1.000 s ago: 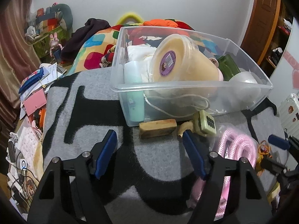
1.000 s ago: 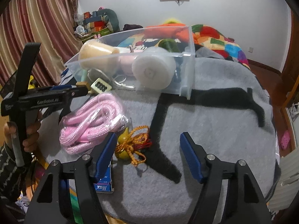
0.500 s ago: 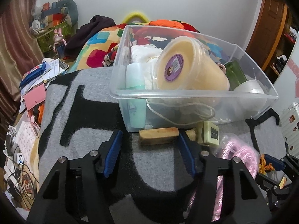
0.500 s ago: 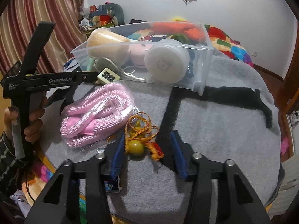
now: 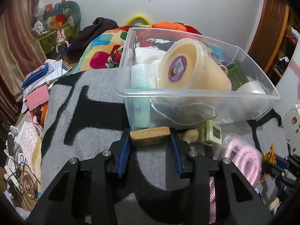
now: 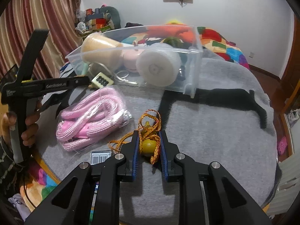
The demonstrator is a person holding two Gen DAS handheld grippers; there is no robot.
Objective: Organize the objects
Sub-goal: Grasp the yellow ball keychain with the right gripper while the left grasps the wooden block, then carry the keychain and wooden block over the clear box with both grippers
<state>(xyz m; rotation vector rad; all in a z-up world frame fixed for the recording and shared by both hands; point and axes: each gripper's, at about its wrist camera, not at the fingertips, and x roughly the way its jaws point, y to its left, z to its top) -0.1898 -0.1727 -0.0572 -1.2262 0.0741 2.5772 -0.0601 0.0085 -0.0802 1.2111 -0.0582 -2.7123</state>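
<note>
Wood block (image 5: 150,135), tan and oblong, lies on the grey blanket (image 5: 93,136) just in front of the clear bin (image 5: 198,91), and the left claw (image 5: 150,140) has just been closing on it: both blue pads meet its two ends, so it is gripped. Its underside is hidden by the pile of the blanket.

Beside the block, a pale stone-like lump (image 5: 190,136) is partly covered by the right-hand finger and hard to identify. Next to it stands a cream combination lock (image 5: 211,134), touching the bin's front wall.

The right claw (image 6: 149,144) has likewise just been closing and is clenched on a yellow gourd charm (image 6: 148,144), whose orange braided cord (image 6: 150,116) loops out over the blanket; the charm's lower half is hidden between the pads. To its left sits a bagged pink rope (image 6: 90,118), with a barcoded card (image 6: 100,156) half hidden behind the claw's finger.

Inside the bin, a beige tub (image 5: 193,69) lies on its side over white cloth (image 5: 148,56); a mint bottle (image 5: 140,101) and a green container (image 5: 237,73) are seen only through cloudy plastic, and the white roll (image 6: 156,68) is blurred by the wall. A hand (image 6: 28,123) grips the left tool's handle, cut off at the frame's edge.
</note>
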